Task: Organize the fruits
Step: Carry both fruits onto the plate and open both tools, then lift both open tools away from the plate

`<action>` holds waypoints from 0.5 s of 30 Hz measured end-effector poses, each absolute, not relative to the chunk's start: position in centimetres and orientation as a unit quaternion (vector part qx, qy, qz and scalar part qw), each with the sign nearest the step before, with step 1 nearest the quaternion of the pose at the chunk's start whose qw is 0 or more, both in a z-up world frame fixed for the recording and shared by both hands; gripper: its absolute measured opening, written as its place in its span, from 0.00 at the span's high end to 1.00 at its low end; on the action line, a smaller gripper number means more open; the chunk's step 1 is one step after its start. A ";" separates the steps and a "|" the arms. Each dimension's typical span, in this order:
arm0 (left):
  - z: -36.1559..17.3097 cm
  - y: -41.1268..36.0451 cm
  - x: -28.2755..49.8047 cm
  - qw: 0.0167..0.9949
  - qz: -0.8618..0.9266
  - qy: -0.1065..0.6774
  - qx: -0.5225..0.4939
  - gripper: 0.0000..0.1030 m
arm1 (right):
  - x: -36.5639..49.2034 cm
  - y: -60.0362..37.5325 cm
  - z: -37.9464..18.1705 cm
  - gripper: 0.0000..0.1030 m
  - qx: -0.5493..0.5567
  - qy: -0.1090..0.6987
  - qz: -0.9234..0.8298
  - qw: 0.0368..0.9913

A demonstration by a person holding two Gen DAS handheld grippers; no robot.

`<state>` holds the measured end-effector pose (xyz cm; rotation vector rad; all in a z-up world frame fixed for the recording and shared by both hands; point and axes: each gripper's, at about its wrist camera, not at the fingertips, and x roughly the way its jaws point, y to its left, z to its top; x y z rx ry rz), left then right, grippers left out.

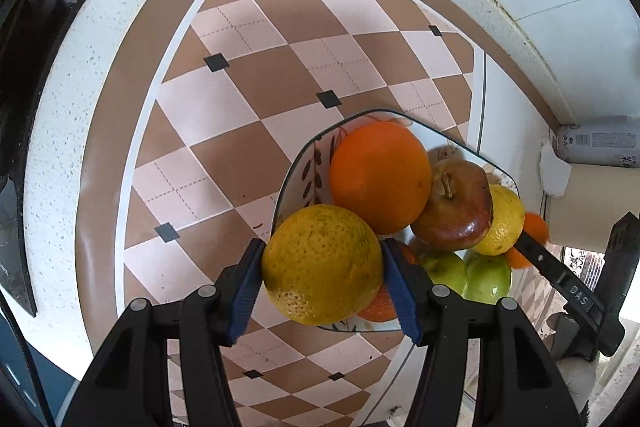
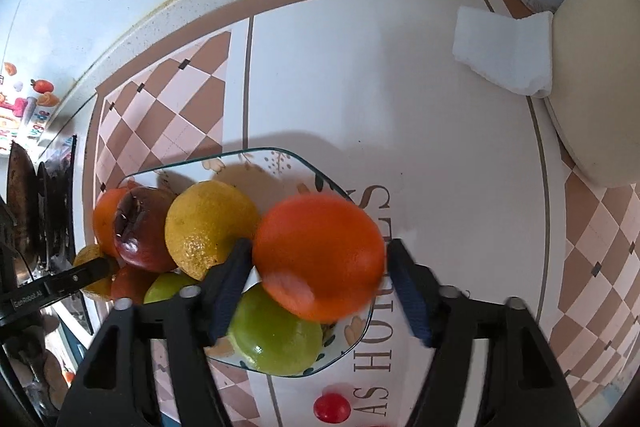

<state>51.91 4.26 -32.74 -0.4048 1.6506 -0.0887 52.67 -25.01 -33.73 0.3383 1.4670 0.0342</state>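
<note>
Left gripper (image 1: 322,279) pinches yellow-green citrus (image 1: 322,264) over plate (image 1: 296,171) at its 7 o'clock edge; lower gently before letting go. Right gripper (image 2: 318,285) spread, orange (image 2: 319,257) loose between pads, green apple (image 2: 276,335) below.

The left gripper (image 1: 322,263) is pointing steeply down, its blue pads (image 1: 246,293) pressing both sides of a yellow-green citrus (image 1: 322,265). The right gripper (image 2: 320,279) is pointing steeply down too, jaws standing apart around an orange (image 2: 320,257), its right pad (image 2: 412,301) clear of it.
</note>
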 end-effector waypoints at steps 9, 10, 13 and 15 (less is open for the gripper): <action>-31.0 4.2 51.7 0.674 -0.048 0.717 -0.172 0.17 | 51.0 -24.8 -31.1 0.14 0.133 0.653 0.008 0.746; -30.9 4.1 51.6 0.676 -0.047 0.716 -0.168 0.17 | 50.8 -24.6 -30.7 0.11 0.126 0.650 0.004 0.749; -29.7 4.0 51.1 0.691 -0.043 0.707 -0.148 0.09 | 49.4 -23.7 -29.0 0.11 0.090 0.637 -0.008 0.765; -28.8 3.9 50.6 0.707 -0.032 0.695 -0.125 0.09 | 48.2 -23.1 -28.0 0.10 0.071 0.629 -0.017 0.774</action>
